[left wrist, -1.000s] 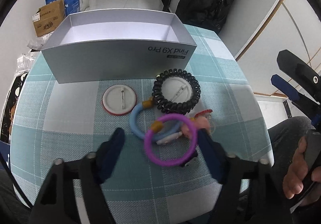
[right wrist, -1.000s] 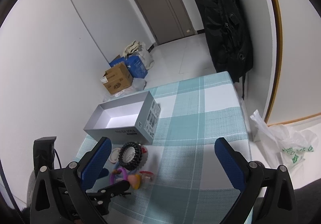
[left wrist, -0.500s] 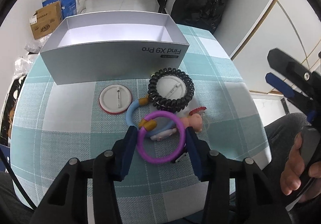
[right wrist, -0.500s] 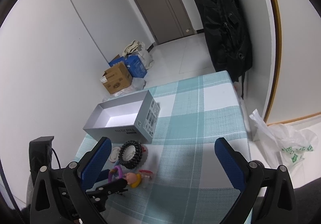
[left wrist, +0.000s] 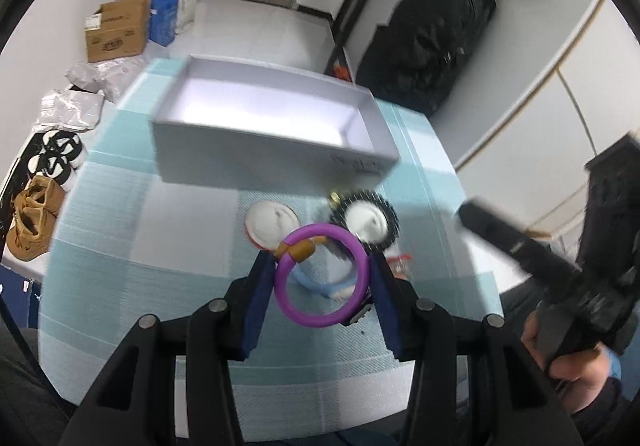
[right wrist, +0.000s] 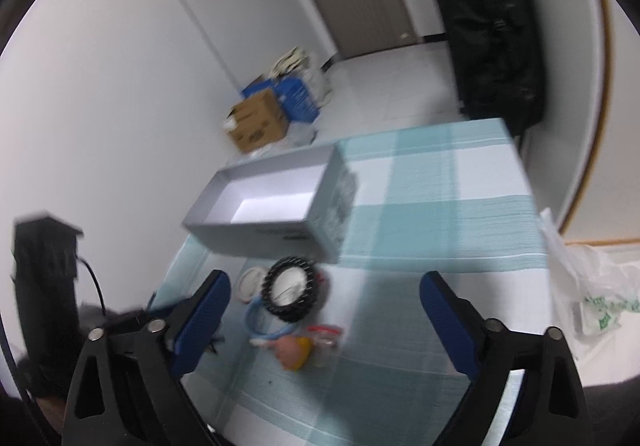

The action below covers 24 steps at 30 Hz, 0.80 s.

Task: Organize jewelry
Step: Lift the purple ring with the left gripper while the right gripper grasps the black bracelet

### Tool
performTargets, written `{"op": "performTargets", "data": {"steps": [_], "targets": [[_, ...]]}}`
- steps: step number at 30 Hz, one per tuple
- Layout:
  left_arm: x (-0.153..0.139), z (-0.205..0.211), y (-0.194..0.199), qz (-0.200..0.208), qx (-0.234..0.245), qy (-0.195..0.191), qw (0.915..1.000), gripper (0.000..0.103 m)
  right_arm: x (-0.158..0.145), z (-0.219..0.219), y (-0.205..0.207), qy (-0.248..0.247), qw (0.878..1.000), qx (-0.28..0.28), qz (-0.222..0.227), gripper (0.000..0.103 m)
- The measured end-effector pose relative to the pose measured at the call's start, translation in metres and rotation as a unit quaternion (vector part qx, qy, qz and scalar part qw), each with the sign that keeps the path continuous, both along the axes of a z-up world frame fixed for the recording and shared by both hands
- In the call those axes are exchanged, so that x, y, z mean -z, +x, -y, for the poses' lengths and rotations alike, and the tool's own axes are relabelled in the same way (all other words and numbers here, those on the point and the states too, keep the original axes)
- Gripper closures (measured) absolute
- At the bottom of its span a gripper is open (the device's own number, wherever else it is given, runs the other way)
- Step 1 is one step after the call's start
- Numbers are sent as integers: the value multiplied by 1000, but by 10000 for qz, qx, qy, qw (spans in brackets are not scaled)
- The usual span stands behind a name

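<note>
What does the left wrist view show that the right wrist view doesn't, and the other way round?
Only the left wrist view shows the purple ring clamped between the left gripper pads, the shoes on the floor and the hand holding the other tool. Only the right wrist view shows the right gripper, its jaws closing with nothing between them, the doll and the plastic bag. Both share the open box, the black coil hair tie, the white badge, the checked cloth and the black bag.
</note>
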<state>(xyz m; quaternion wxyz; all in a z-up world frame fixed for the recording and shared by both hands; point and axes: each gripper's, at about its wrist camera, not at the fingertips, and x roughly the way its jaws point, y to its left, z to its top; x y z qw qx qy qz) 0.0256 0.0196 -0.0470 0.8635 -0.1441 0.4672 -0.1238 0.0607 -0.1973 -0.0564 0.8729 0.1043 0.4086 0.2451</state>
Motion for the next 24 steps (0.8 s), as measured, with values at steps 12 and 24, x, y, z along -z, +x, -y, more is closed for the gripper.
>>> {"op": "performTargets", "data": {"steps": [12, 24], "targets": [[-7, -33, 4, 246, -651, -139, 9975, 61, 23, -63, 4, -1268, 9892, -727, 127, 27], [-11, -48, 3, 288, -696, -304, 9967, 61, 37, -83, 7, -1764, 9800, -904, 175, 53]]}}
